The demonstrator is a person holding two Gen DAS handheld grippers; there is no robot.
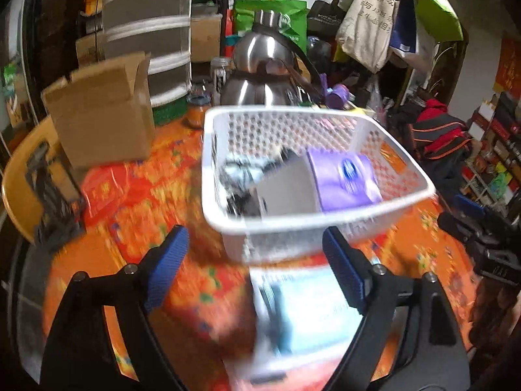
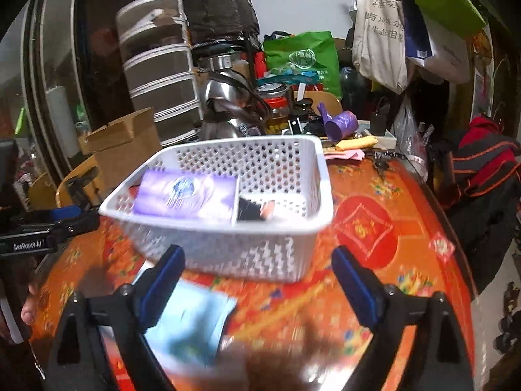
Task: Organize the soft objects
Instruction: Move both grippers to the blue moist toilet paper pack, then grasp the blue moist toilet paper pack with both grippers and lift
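Perforated white plastic basket (image 1: 325, 224) holds a glossy purple pack (image 1: 345, 176) — left gripper (image 1: 257, 254) and right gripper (image 2: 260, 277) both spread, empty.

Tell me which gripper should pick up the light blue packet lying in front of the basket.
Probably the left. The light blue packet lies between the open left gripper fingers, just short of the white basket. In the right gripper view, the packet sits off by one finger.

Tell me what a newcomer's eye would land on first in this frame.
The white perforated basket at the middle of the orange-red patterned tablecloth, with a purple packet inside. Nearer the camera lies a pale blue packet, between the open right gripper and open left gripper.
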